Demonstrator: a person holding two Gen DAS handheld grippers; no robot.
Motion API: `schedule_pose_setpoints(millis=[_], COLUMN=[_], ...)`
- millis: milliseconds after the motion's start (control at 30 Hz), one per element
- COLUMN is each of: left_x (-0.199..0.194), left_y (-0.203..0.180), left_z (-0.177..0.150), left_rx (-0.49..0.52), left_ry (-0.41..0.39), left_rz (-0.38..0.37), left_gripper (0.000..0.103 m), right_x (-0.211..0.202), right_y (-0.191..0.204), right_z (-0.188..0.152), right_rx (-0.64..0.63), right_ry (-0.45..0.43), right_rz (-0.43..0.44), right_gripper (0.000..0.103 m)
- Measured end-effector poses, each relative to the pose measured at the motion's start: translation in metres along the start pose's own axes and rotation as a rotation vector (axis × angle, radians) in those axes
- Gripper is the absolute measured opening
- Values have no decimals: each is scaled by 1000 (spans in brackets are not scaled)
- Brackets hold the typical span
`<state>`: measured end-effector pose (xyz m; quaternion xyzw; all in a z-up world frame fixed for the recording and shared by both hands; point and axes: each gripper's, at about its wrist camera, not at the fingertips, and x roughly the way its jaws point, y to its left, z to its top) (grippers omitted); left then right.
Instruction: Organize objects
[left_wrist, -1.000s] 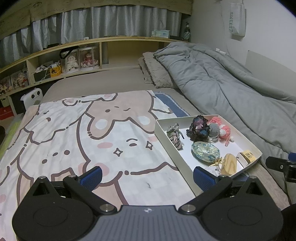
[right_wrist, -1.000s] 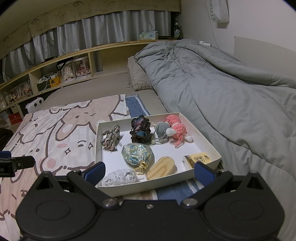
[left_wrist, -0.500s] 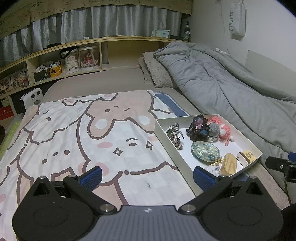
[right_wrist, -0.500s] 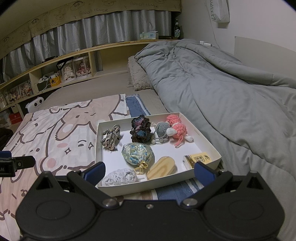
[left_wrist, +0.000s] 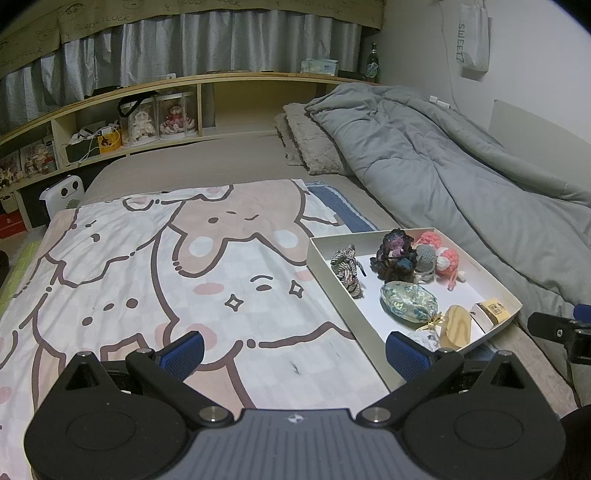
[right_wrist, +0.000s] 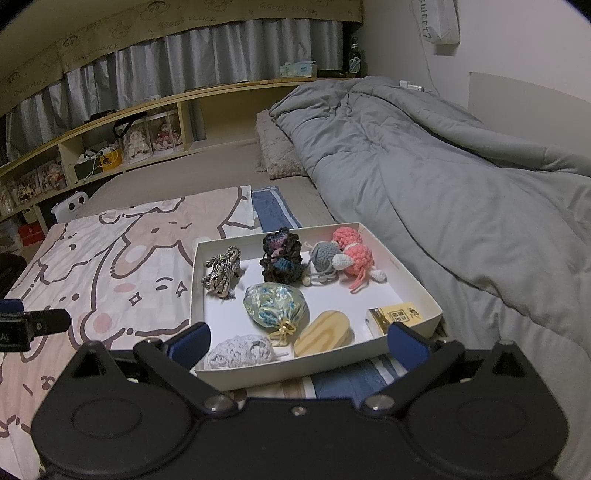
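All the small things lay gathered inside the white cardboard tray (right_wrist: 413, 275), which sat on the bed between the cartoon-print blanket (left_wrist: 155, 266) and the grey duvet (right_wrist: 461, 192). No loose item showed on the blanket or the duvet. That fitted either a sorting already finished into the tray or a tray about to be unpacked; the pictures did not settle which.

Along the far side were a twisted cord bundle (right_wrist: 221, 272), a dark ruffled crochet piece (right_wrist: 281, 255), a grey crochet ball (right_wrist: 322, 254) and a pink crochet toy (right_wrist: 352, 251) with trailing yarn legs, the last two touching. Nearer lay a glossy brocade drawstring pouch (right_wrist: 274, 304) tied with gold cord, a pale lumpy lace-like wad (right_wrist: 240, 351), a smooth oval wooden piece (right_wrist: 325, 332) with visible grain, and a small yellow box (right_wrist: 400, 315) with printed labels.

The left hand-held gripper (left_wrist: 293, 350) hovered over the blanket, its jaws wide and empty. The right hand-held gripper (right_wrist: 297, 341) faced the tray's near wall, likewise spread wide, holding nothing.
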<state>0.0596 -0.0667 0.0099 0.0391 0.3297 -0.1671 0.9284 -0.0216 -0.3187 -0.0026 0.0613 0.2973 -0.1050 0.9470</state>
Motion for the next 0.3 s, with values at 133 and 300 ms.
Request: schedule_pose_setpoints(millis=[133, 300], left_x=[0, 1], left_y=[-1, -1], left_z=[-1, -1], left_rx=[-5, -4], left_ry=[2, 3], left_rz=[4, 4], left_gripper=[103, 103], right_x=[0, 0], right_y=[0, 0], right_z=[0, 0], right_rx=[-1, 0], right_ry=[0, 0], right_rz=[0, 0], right_gripper=[103, 103])
